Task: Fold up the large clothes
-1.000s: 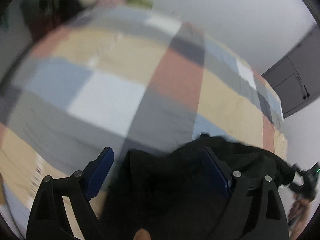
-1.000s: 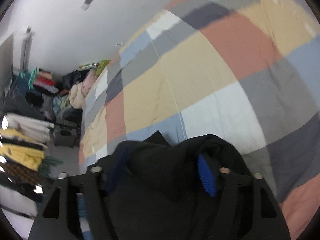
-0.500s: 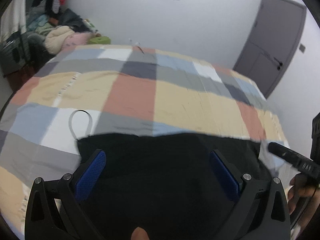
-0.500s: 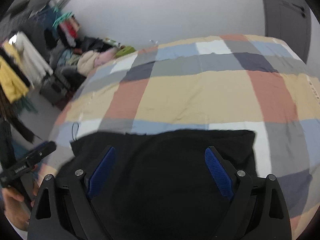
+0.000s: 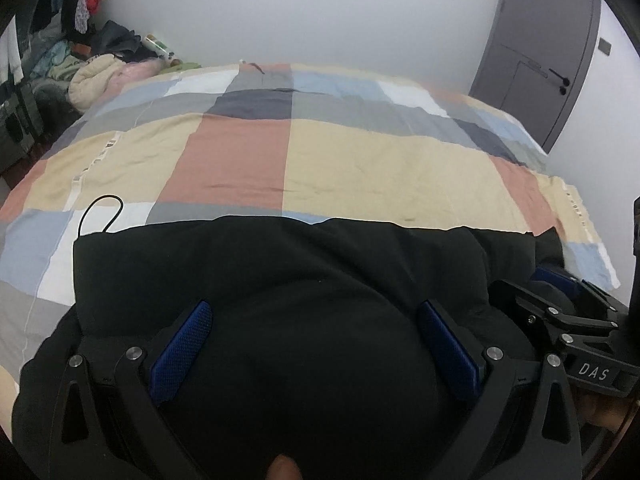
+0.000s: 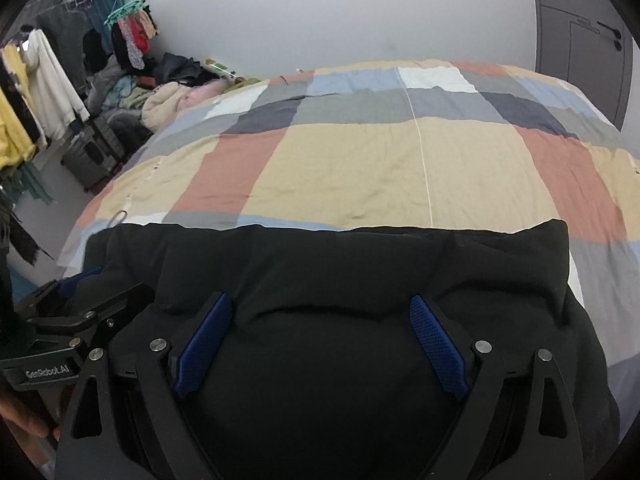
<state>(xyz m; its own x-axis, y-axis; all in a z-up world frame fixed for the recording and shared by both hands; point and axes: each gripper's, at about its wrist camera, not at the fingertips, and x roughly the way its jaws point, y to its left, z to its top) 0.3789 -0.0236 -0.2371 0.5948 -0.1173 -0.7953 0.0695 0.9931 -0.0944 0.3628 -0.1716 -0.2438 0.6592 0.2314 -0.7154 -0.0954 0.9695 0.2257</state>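
A large black garment (image 5: 280, 272) lies spread across the near part of the patchwork bed cover (image 5: 340, 160); it also fills the lower right wrist view (image 6: 328, 264). Its far edge runs straight across the bed. A thin black cord loop (image 5: 102, 214) sticks out at its far left corner. My left gripper (image 5: 316, 324) is open, its blue pads wide apart over the cloth. My right gripper (image 6: 320, 320) is open too, over the cloth, and shows at the right of the left wrist view (image 5: 560, 304). My left gripper shows at the left of the right wrist view (image 6: 76, 296).
A grey door (image 5: 540, 60) stands at the far right. Piles of clothes and bedding (image 6: 168, 96) lie left of the bed. A rack of hanging clothes (image 6: 36, 92) and a dark case (image 6: 92, 152) stand at the left. A white wall (image 6: 320, 20) is behind the bed.
Both views swung from tilted and blurred to level. The garment went from bunched between the fingers to lying spread flat on the bed. Both grippers now sit low over it.
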